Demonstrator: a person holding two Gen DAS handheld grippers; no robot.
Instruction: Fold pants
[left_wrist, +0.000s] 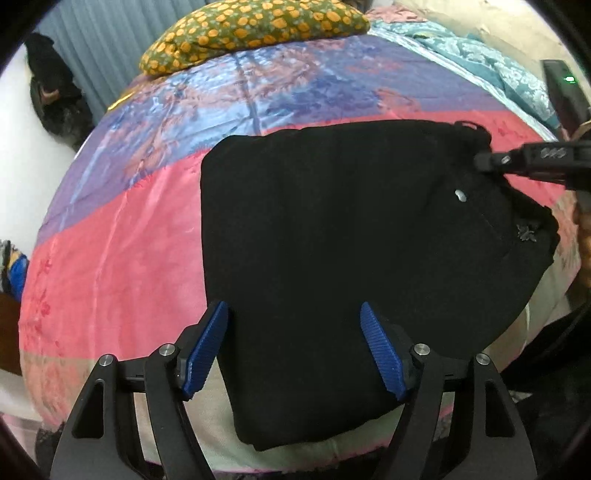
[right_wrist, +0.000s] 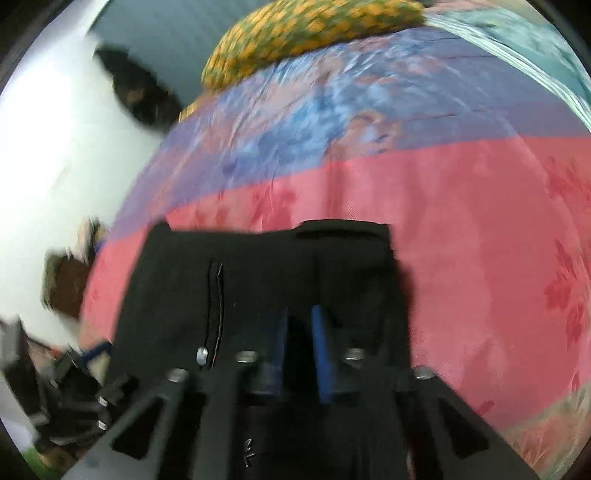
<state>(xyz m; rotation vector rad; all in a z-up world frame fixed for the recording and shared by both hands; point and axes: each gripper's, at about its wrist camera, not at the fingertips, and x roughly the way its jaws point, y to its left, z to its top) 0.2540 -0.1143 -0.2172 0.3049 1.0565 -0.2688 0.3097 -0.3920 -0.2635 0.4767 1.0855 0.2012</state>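
No legible text, label, brand, number or sign appears in either wrist view. A small pale embroidered motif on the black pants (left_wrist: 526, 233) near the waistband is too small to read as lettering, and a similar pale mark low in the right wrist view is blurred beyond reading.

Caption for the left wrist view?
Left gripper, jaws open, above folded black pants on a pink-and-purple bedspread; right gripper at their waistband.
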